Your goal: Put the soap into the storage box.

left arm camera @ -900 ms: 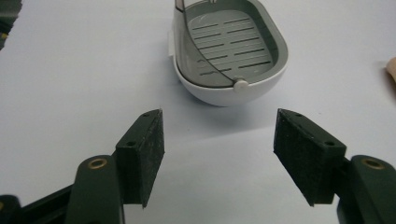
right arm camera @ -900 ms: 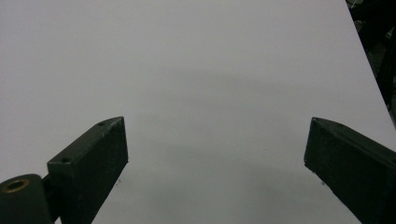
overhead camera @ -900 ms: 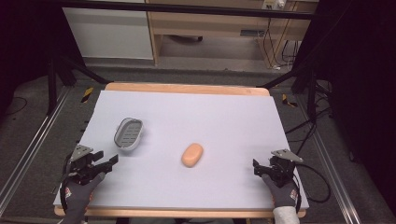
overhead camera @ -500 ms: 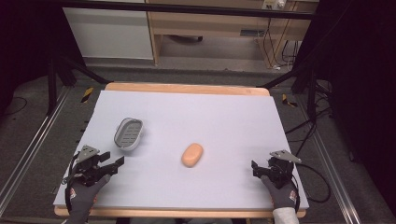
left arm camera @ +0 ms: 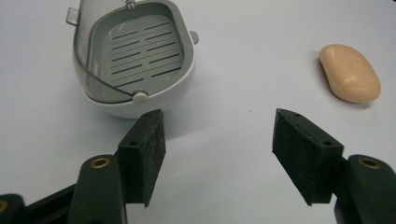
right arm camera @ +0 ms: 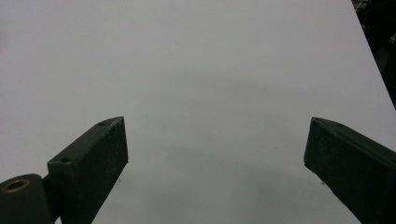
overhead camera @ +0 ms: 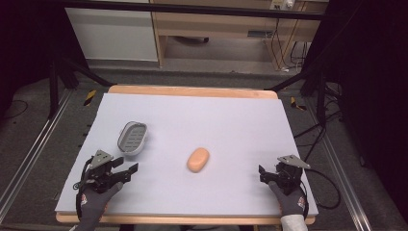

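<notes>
While both grippers sit low at the near edge of the white table [overhead camera: 202, 115], the left gripper [overhead camera: 126, 170] is the nearer tool to the work: the grey soap dish [overhead camera: 132, 137] lies just ahead of its jaws, and the peach soap bar [overhead camera: 198, 159] lies off to its right, long axis running away from the person. Its jaws stand wide apart, holding nothing. The right gripper [overhead camera: 263, 174] is likewise spread and empty over bare table, farther from the soap.

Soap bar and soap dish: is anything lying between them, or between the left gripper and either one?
Nothing visible. Bare mat separates the soap bar from the soap dish, and the open left gripper faces both with no object between.
</notes>
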{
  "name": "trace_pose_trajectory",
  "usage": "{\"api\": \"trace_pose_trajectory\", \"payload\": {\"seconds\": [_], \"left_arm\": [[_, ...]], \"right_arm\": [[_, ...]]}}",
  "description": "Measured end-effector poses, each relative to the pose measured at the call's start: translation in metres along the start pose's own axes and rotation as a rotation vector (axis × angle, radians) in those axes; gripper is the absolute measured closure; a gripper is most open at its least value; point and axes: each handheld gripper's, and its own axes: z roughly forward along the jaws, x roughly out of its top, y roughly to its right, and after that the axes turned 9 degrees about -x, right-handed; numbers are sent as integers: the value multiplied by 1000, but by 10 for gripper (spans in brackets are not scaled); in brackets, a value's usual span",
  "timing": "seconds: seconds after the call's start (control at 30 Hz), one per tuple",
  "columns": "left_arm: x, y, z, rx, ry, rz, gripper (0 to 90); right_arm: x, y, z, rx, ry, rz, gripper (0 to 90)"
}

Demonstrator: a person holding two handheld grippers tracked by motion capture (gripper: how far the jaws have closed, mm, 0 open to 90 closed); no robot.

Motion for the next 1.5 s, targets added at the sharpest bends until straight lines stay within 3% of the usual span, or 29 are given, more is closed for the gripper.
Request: {"api": "trace_pose_trajectory", "payload": {"seconds": [0.4,0.97,1.5], "left_arm": [[7,12,8,-31,-11,36,332],[30,28,15,-66,-1,76,327],[55,56,48,-126,-34,124,303]], "right_arm": [[1,-3,-1,10,-2,-9,62],[2,-5,-2,21,-2,5,58],[2,-4,-3,24,0,7,58]]}}
